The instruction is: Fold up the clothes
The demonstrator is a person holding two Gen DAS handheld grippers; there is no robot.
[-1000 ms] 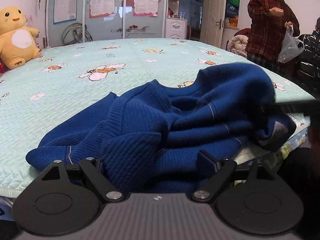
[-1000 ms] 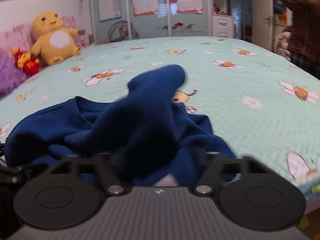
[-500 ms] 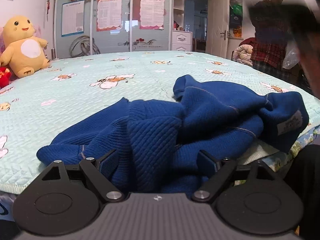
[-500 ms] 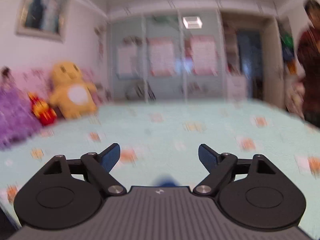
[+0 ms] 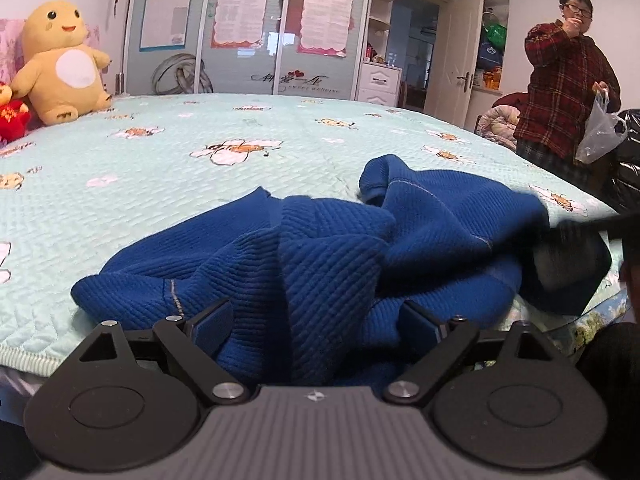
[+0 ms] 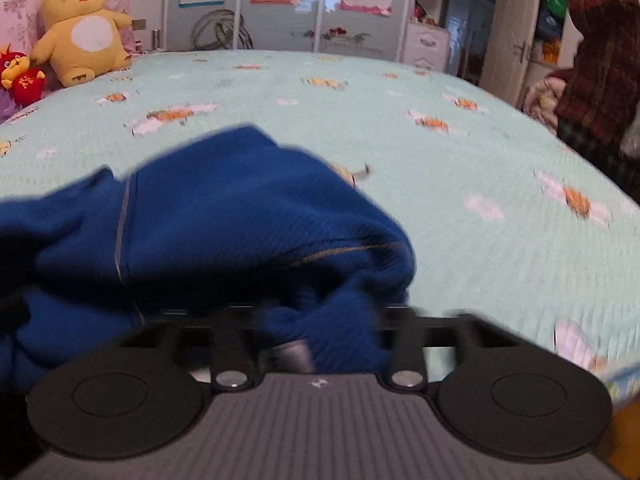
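Right gripper [image 6: 320,320] jaws closing on blue sweater [image 6: 224,216] at bedspread [image 6: 460,184] edge; left gripper [image 5: 316,320] spread. Gathering stage; next, spread flat.

Home bedroom: quilted floral bed [image 5: 168,208], yellow plush toy [image 5: 60,60], sliding-door wardrobe [image 5: 248,28], probably closet shelves beyond.

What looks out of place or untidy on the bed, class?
The blue sweater lies crumpled in a heap at the near edge of the bed, not spread flat, and part of it hangs over the edge on the right. Nothing looks spilled or damaged.
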